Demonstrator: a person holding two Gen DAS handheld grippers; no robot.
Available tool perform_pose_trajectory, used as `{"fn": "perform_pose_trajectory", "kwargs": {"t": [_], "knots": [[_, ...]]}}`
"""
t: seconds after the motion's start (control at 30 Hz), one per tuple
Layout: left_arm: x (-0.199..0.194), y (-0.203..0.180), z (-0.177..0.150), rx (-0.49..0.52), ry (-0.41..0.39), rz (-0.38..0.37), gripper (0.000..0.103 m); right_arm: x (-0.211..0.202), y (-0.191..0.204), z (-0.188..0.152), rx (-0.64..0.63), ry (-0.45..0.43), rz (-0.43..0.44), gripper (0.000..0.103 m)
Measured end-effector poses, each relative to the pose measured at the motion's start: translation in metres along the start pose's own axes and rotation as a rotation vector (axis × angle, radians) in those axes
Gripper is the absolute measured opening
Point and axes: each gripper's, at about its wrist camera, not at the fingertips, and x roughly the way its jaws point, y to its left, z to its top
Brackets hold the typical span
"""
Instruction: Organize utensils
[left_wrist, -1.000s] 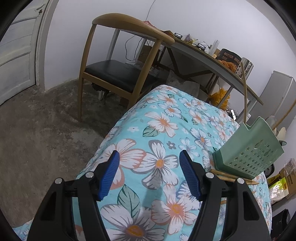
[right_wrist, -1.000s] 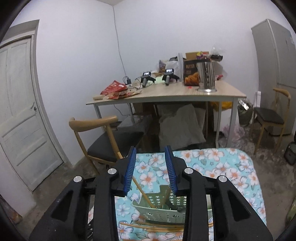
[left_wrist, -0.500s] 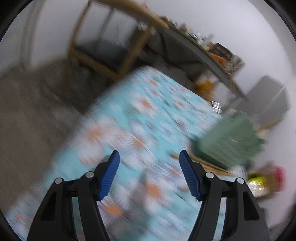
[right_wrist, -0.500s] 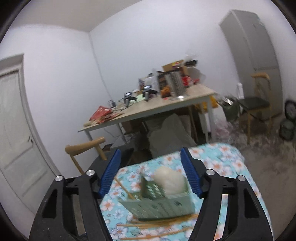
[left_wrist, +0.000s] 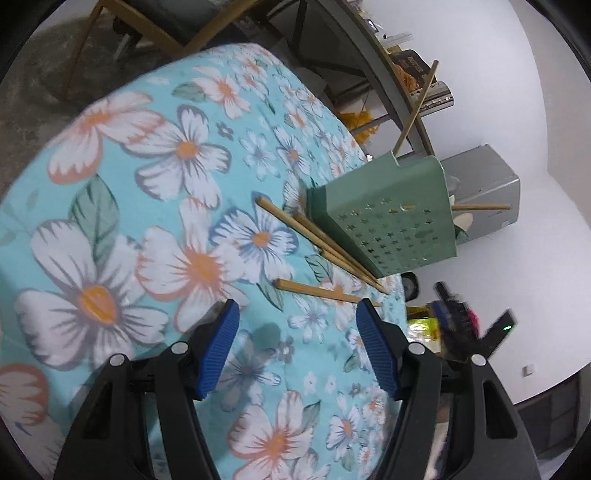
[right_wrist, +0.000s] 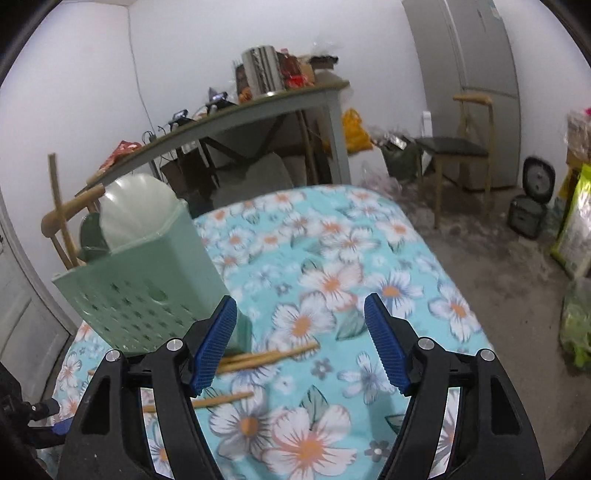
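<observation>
Turquoise cloth printed with white and orange flowers (left_wrist: 155, 206) covers the table under both tools. Nearest in the left wrist view, the left claw (left_wrist: 297, 345) hangs above the cloth with its blue pads spread wide and nothing between them. Just beyond it lie several loose wooden chopsticks (left_wrist: 325, 291), some running under the near edge of the pale green perforated plastic utensil basket (left_wrist: 391, 218), which stands at the table's right edge. In the right wrist view, the right claw (right_wrist: 301, 341) is also wide apart and empty, chopsticks below it. Farther off stand a wooden chair (right_wrist: 461, 147) and a grey refrigerator (right_wrist: 476, 74).
</observation>
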Motion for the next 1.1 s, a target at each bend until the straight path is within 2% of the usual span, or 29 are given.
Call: {"fn": "perform_pose_trajectory", "kwargs": {"t": [0.03,0.13,0.17,0.2,0.3,0.4,0.47,0.6,0.67,0.77,0.9,1.0,1.1], "knots": [[0.002,0.001,0.001,-0.014,0.012,-0.028,0.063,0.001,-0.002,-0.001,0.007,0.006,0.006,0.069],[0.016,0.011,0.006,-0.123,0.09,-0.19,0.063,-0.001,-0.005,-0.003,0.029,0.01,0.043,0.069],[0.016,0.013,0.006,-0.141,0.081,-0.189,0.06,-0.001,-0.005,-0.003,0.037,0.015,0.053,0.069],[0.018,0.014,0.006,-0.151,0.071,-0.176,0.055,0.001,-0.007,-0.004,0.048,0.025,0.063,0.069],[0.024,0.009,0.008,-0.153,0.065,-0.154,0.054,0.012,-0.01,-0.006,0.084,0.074,0.064,0.069],[0.03,-0.003,0.007,-0.103,0.068,-0.076,0.054,0.02,-0.015,-0.01,0.124,0.125,0.063,0.069],[0.032,-0.01,0.005,-0.084,0.04,-0.007,0.054,0.024,-0.02,-0.012,0.157,0.15,0.058,0.069],[0.035,-0.017,0.003,-0.076,-0.009,0.074,0.054,0.034,-0.028,-0.016,0.207,0.228,0.126,0.069],[0.036,-0.017,0.004,-0.099,-0.03,0.083,0.054,0.041,-0.035,-0.02,0.266,0.275,0.2,0.069],[0.039,-0.017,0.007,-0.12,-0.058,0.094,0.053,0.042,-0.041,-0.023,0.291,0.286,0.196,0.069],[0.046,-0.008,0.015,-0.166,-0.096,0.109,0.029,0.035,-0.042,-0.022,0.267,0.272,0.163,0.069],[0.045,0.004,0.018,-0.222,-0.119,0.072,0.018,0.032,-0.042,-0.023,0.264,0.268,0.163,0.069],[0.045,0.012,0.022,-0.26,-0.144,0.036,0.016,0.033,-0.042,-0.022,0.273,0.275,0.173,0.069]]}}
